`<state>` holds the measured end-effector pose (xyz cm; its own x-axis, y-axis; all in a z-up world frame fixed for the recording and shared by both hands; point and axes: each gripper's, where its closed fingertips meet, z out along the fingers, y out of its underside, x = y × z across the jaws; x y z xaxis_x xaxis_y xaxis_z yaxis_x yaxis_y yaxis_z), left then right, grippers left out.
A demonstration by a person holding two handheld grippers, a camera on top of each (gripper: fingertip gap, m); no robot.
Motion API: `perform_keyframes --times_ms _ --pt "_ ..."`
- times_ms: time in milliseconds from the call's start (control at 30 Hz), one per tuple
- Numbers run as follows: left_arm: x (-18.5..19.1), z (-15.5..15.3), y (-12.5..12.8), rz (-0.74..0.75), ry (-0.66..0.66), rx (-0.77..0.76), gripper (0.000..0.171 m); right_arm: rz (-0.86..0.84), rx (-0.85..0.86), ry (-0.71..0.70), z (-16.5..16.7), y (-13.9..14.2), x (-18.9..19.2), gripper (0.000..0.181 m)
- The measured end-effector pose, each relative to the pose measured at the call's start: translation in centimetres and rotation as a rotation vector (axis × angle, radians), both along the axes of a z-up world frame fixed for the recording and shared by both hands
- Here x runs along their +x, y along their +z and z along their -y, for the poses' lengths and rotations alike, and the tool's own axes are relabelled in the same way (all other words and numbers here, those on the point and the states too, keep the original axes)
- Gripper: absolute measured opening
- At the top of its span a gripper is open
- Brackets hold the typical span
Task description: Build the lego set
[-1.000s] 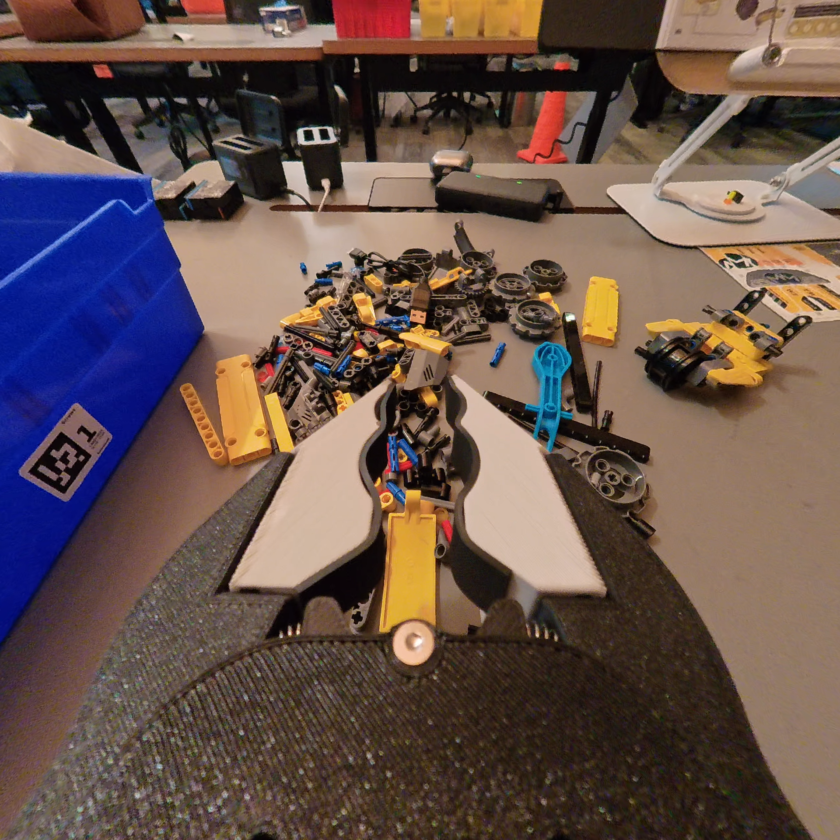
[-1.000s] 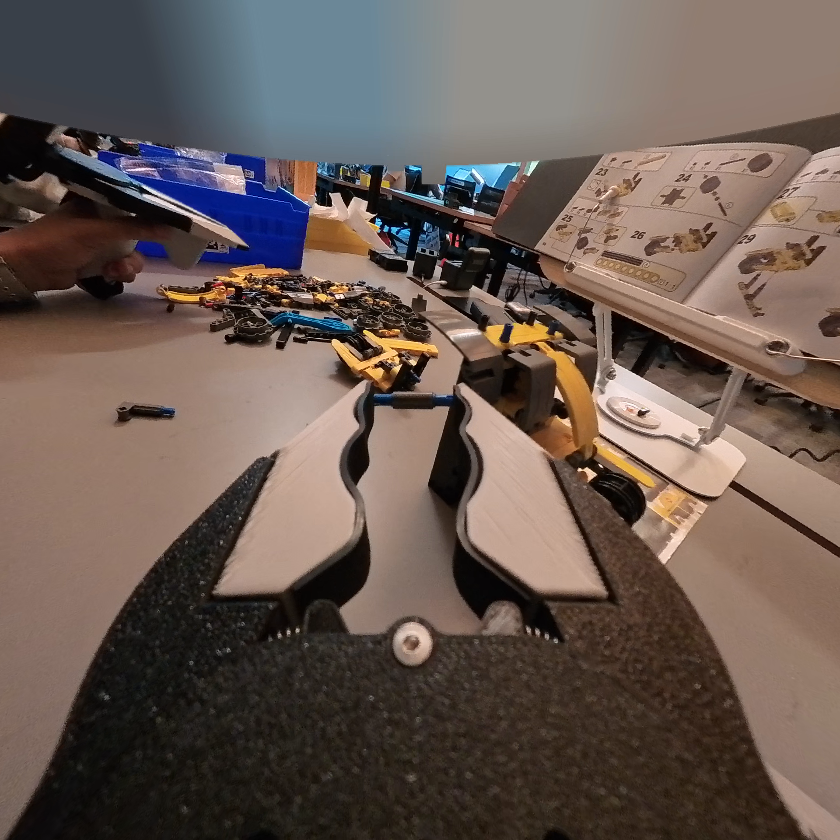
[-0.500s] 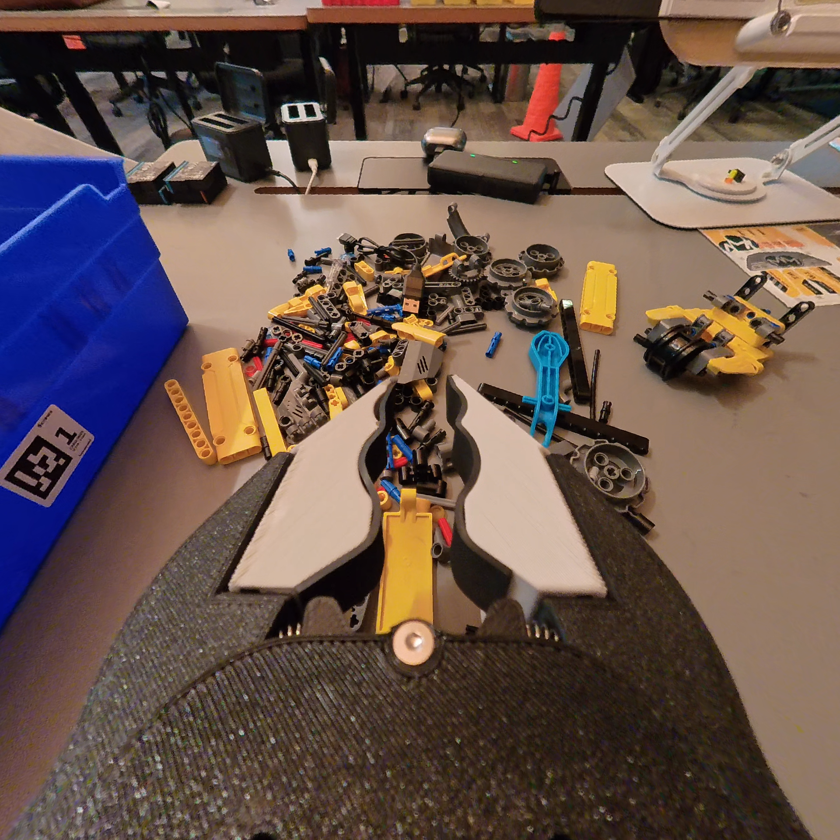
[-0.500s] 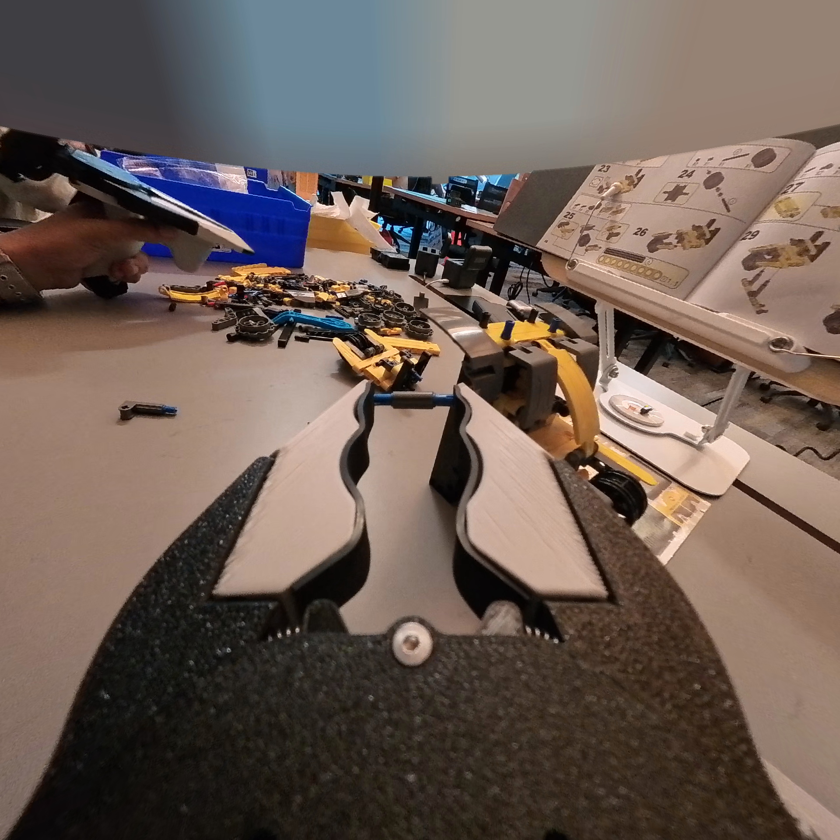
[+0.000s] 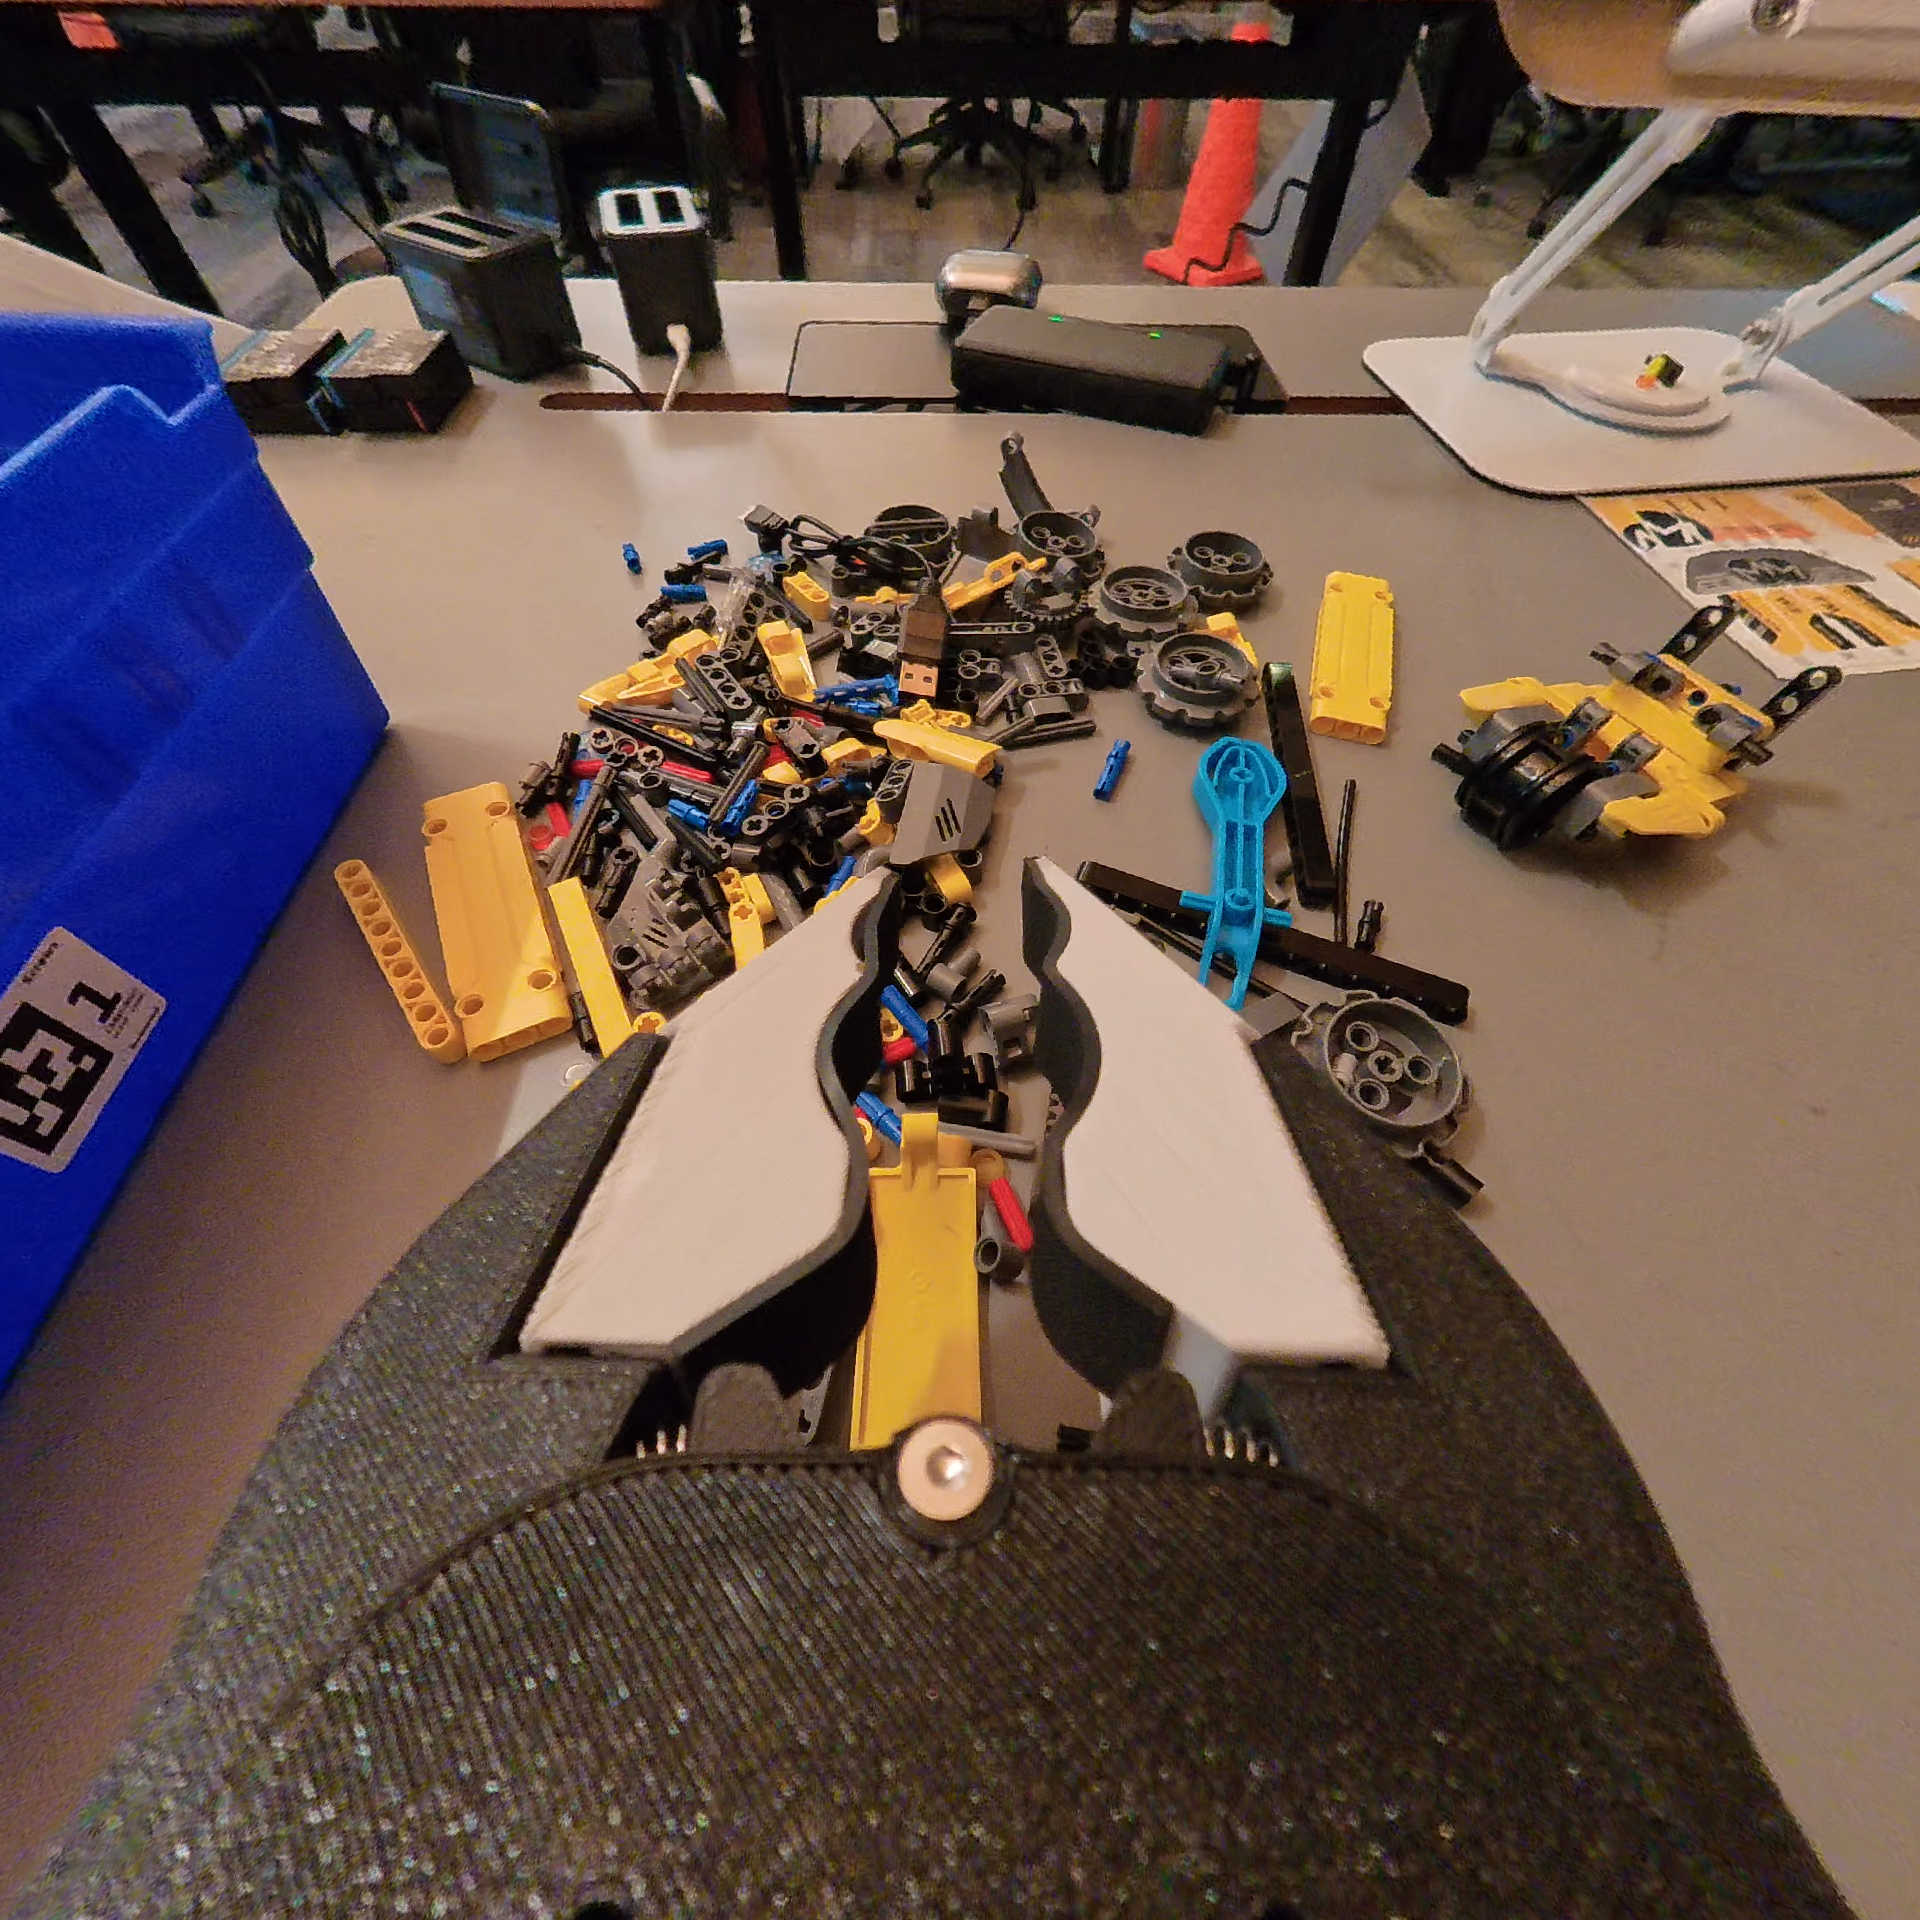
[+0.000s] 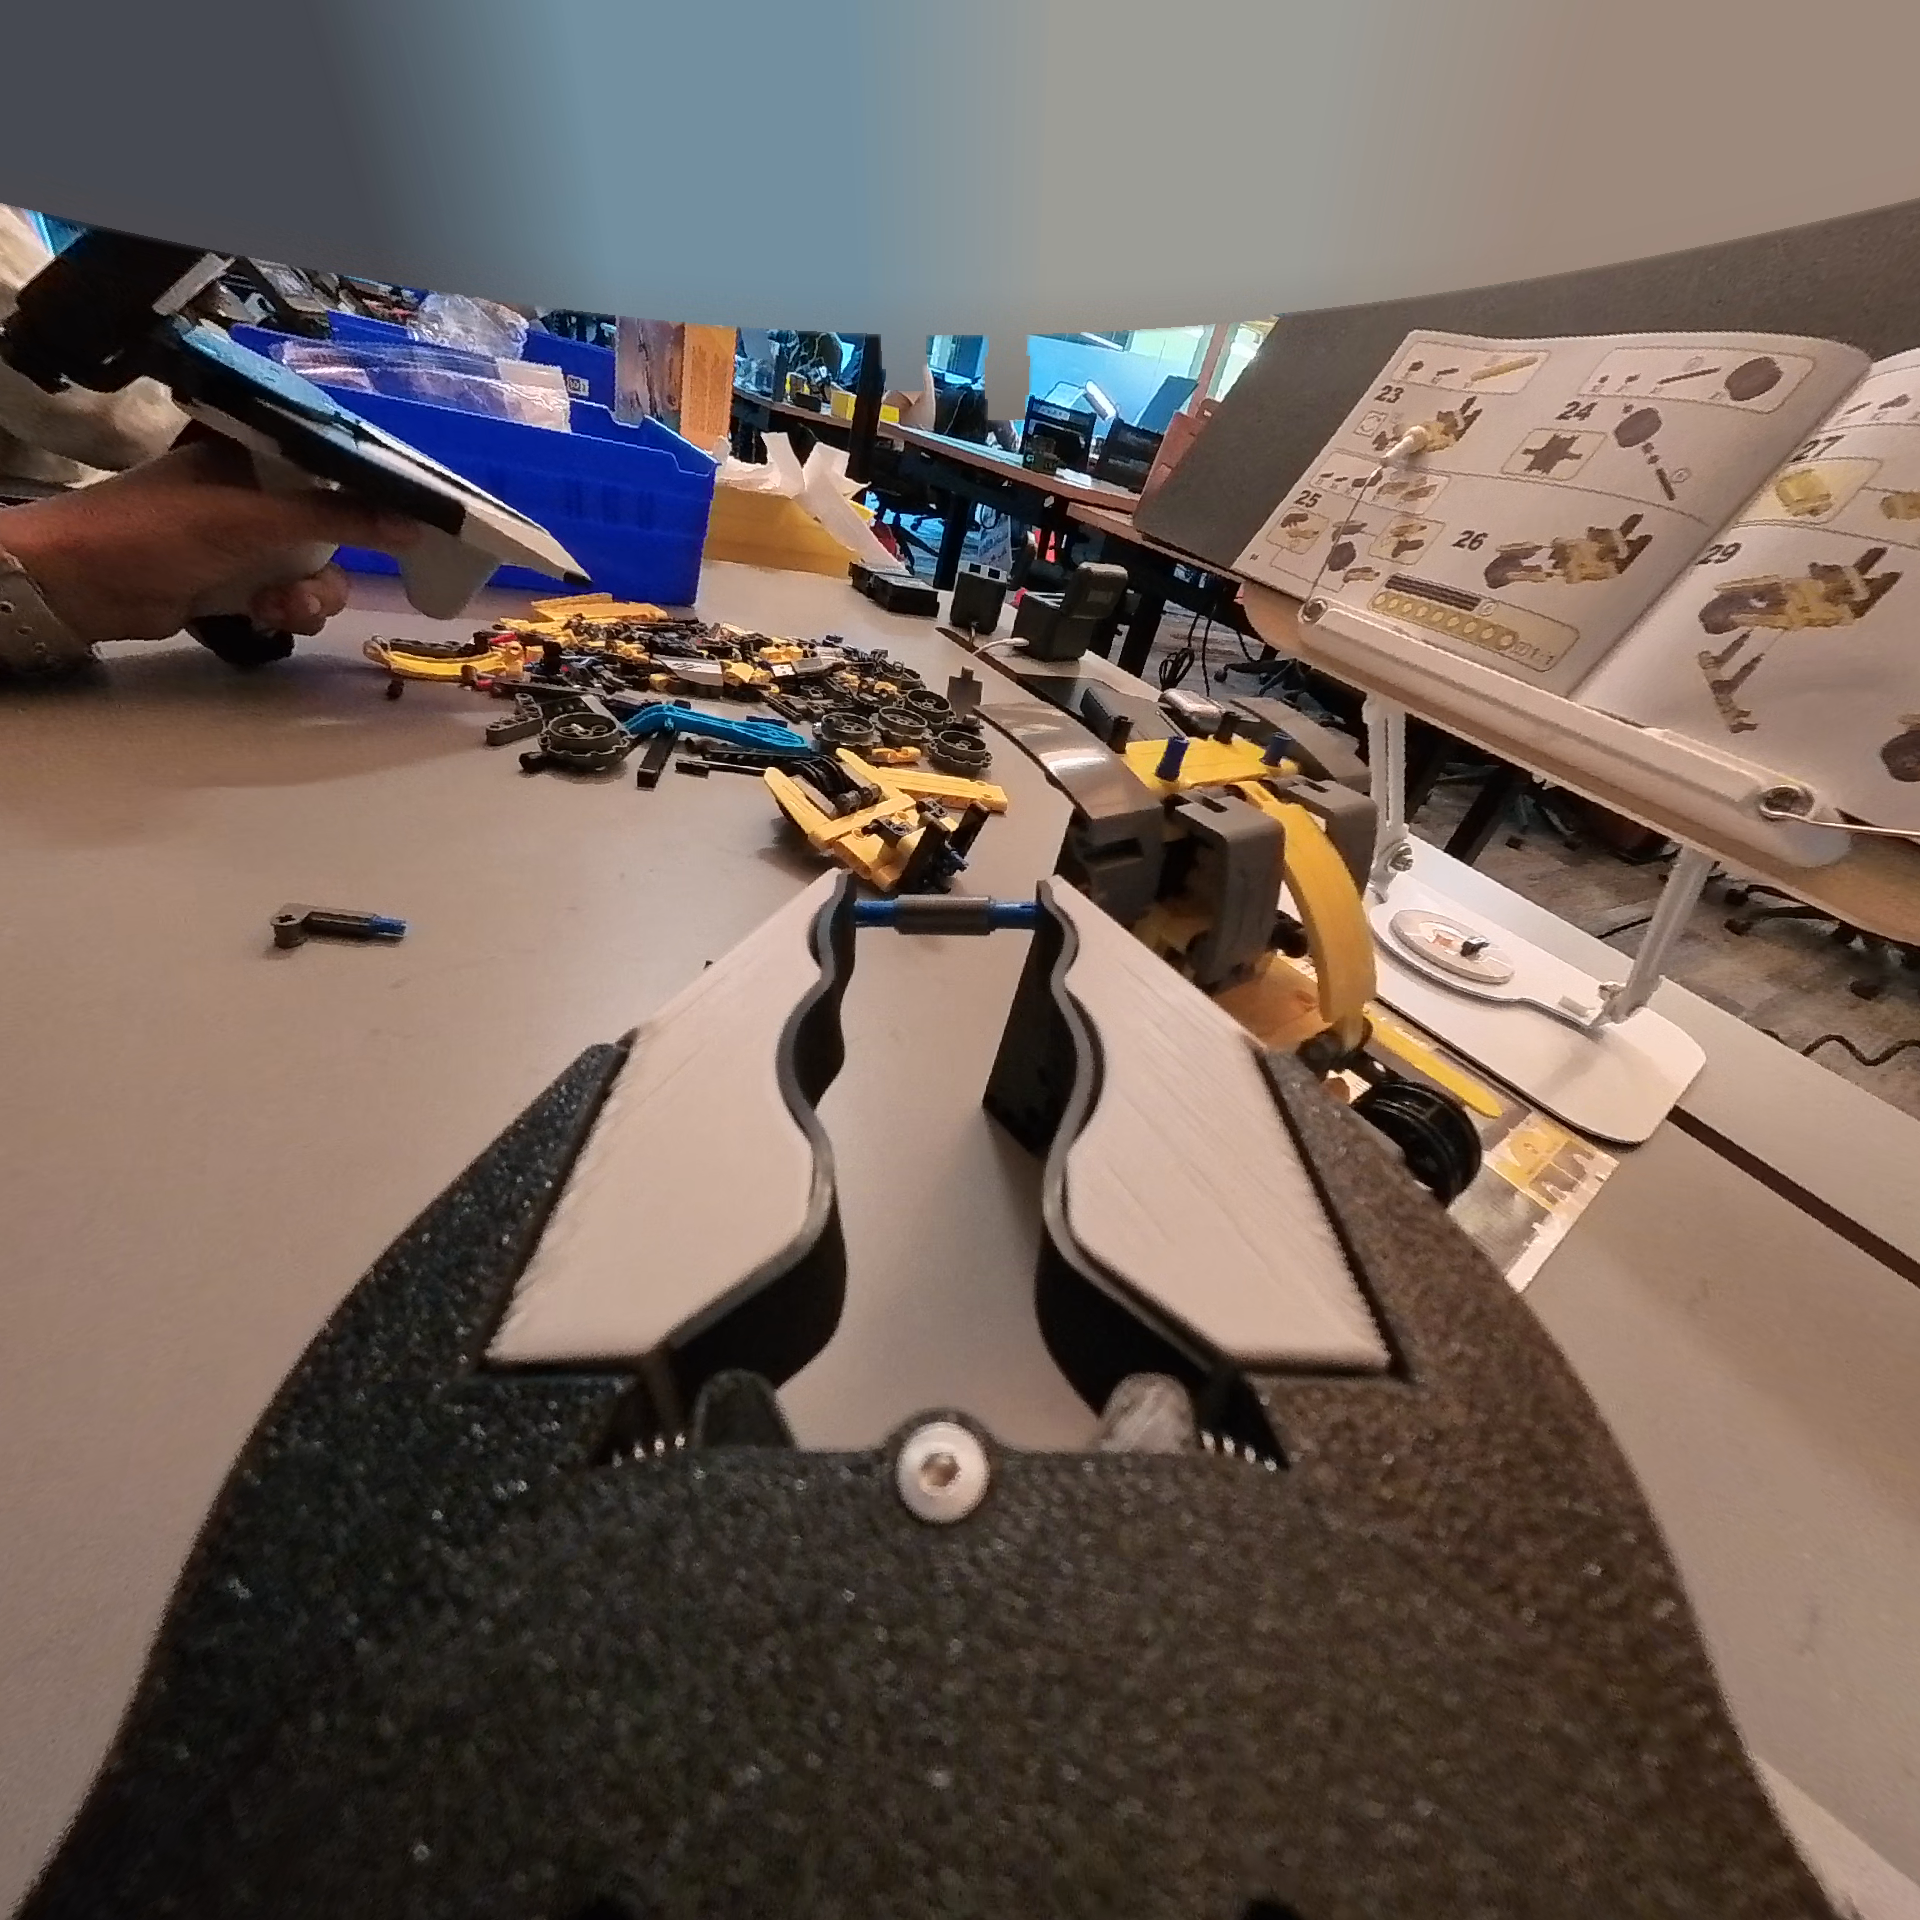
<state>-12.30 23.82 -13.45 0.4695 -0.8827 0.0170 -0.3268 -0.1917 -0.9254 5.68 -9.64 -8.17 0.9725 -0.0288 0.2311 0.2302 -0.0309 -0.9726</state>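
Note:
My left gripper (image 5: 958,883) is open and empty, hovering over the near edge of a pile of small yellow, black, grey and blue building parts (image 5: 831,727). A flat yellow panel (image 5: 920,1278) lies on the table below its fingers. My right gripper (image 6: 940,914) is shut on a thin blue axle with a black sleeve (image 6: 940,916), held crosswise between the tips just above the table. A grey and yellow partly built model (image 6: 1195,862) stands just right of it. The left gripper also shows in the right wrist view (image 6: 499,530), held by a hand above the pile (image 6: 727,686).
A blue bin (image 5: 125,727) stands left of the pile. A small yellow sub-assembly (image 5: 1600,748) lies to the right. A loose grey and blue pin (image 6: 338,922) lies on the table. An open instruction booklet (image 6: 1558,499) rests on a white stand (image 6: 1538,1029). Chargers and a black power pack (image 5: 1101,358) line the back. There is about 40 cm between the tips of the two grippers. The black power pack (image 5: 1101,358) is closer to my left gripper, around 35 cm from its tips; the right tips are 50 cm off.
My left gripper has lifted and drawn back a little from the pile, still open. My right gripper keeps hold of the blue axle and has barely moved.

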Motion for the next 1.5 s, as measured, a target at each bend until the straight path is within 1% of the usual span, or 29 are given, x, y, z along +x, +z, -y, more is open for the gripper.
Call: perform_keyframes --times_ms 167,767,1100,1500 --pt "-0.11 -0.15 0.08 0.02 -0.001 -0.03 0.019 0.001 0.0 0.001 0.01 -0.01 -0.04 0.034" --pt "0.05 -0.03 -0.15 0.006 -0.013 -0.039 0.02 -0.001 -0.003 0.002 -0.04 -0.06 -0.05 0.034" --pt "0.35 0.27 -0.58 -0.043 -0.022 -0.003 0.022 0.01 -0.011 0.001 -0.1 -0.19 -0.15 0.034" --pt "0.38 0.32 -0.6 -0.042 -0.028 -0.007 0.021 0.028 -0.015 -0.001 -0.1 -0.26 -0.29 0.034"
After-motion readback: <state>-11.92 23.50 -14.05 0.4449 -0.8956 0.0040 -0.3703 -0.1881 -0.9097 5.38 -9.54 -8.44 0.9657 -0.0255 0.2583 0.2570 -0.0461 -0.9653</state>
